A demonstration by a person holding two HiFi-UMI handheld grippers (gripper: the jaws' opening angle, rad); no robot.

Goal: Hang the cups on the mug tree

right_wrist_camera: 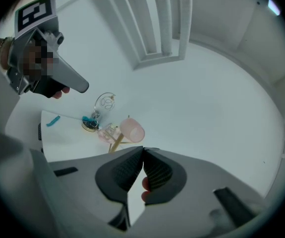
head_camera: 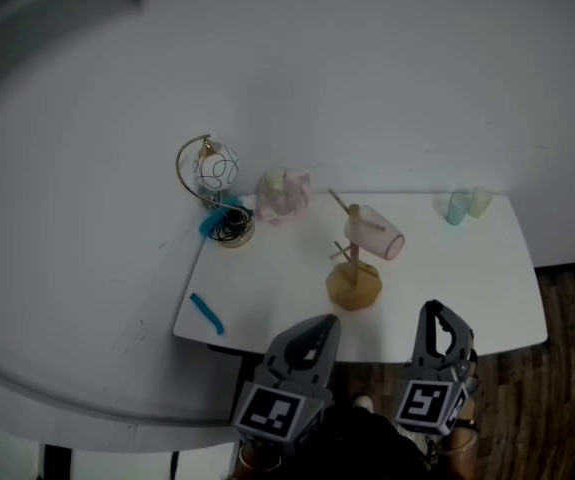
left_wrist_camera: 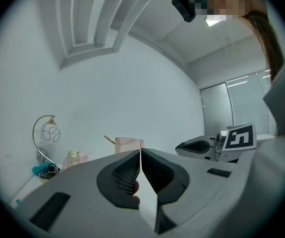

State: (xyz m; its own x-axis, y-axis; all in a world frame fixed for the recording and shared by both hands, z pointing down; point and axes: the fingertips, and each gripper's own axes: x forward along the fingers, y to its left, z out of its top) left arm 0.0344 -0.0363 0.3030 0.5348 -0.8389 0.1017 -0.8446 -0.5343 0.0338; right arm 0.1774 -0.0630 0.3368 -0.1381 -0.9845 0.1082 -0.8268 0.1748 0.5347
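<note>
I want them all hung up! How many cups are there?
3. A pink cup hangs on the mug tree; a pale blue cup and a pale green cup stand at the far right corner of the table. The pink thing farther left may be another.

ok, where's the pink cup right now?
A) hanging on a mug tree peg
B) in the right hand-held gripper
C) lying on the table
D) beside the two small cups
A: the pink cup sits on a peg of the mug tree, and the right hand-held gripper is shut on nothing.
</note>
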